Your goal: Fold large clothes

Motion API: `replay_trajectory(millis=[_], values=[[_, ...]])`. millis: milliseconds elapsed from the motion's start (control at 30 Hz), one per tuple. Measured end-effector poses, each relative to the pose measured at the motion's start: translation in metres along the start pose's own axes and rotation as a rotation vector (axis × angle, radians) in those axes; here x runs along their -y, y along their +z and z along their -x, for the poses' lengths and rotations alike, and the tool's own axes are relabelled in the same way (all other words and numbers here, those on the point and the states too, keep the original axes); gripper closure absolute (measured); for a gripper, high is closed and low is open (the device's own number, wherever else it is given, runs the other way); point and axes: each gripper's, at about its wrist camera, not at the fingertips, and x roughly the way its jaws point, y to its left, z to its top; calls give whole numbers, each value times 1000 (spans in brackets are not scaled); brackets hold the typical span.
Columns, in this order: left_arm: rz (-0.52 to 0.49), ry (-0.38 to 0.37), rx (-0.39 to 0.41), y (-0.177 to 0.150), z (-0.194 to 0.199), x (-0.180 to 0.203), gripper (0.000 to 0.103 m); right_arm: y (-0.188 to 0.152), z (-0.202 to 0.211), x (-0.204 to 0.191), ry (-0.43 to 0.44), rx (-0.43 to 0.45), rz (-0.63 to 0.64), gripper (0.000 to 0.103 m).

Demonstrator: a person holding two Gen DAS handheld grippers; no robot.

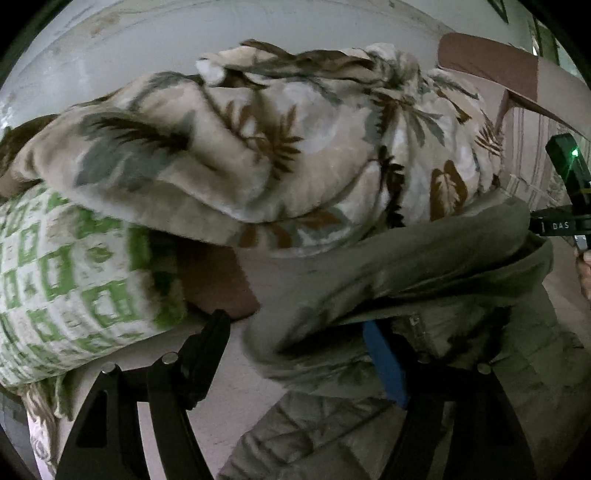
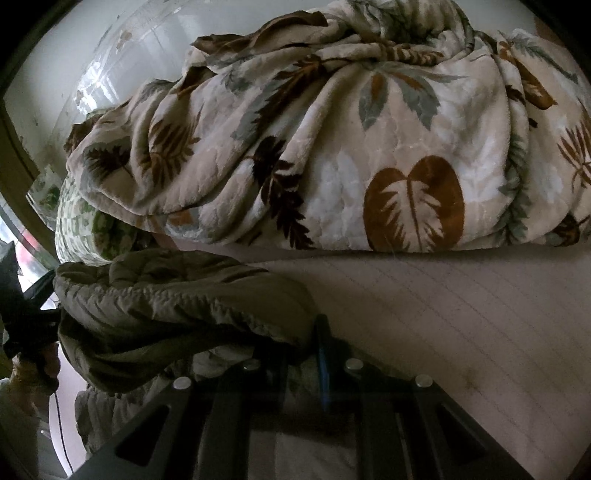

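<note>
An olive quilted jacket [image 1: 424,280] lies bunched on the bed sheet [image 2: 461,314]. My left gripper [image 1: 295,325] stands open at the jacket's near edge. Its left finger [image 1: 210,343] is clear of the cloth, and folds of the jacket drape around the blue-padded right finger [image 1: 384,362]. My right gripper [image 2: 306,339] is shut on a fold of the jacket [image 2: 177,302], whose cloth bulges over and hides one fingertip. Each gripper also shows at the edge of the other's view: the right gripper [image 1: 569,206] and the left gripper [image 2: 29,314], with a hand [image 2: 33,369] on it.
A large cream blanket with a leaf print [image 2: 369,147] is heaped behind the jacket. A green-and-white checked pillow [image 1: 66,280] lies at the left beneath it. A cardboard box flap [image 1: 491,62] stands at the back right. A pale wall [image 1: 258,26] rises beyond.
</note>
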Motion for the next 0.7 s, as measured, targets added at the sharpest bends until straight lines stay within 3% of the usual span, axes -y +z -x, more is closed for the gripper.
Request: replay_trajectory(millis=[67,100,133,300,500,700], values=[[-15,-24,-18,4,-6,9,41,1,1,0,1,-1,0,89],[-8,-14,-28,5,-9,10,80,1,2,0,-1,0,-1,89],[25,-13,-49,6,-13,7,96,0,2,0,-3,0,-1,89],[56,-55,-51,-4,3,5,96,-5,10,-1,10,-4,-5,89],[81,-79,2,-24,61,4,97,-15,37,-12,38,7,8,89],[70,-81,-1,-53,111,18,97,-30,82,-33,68,22,34,89]])
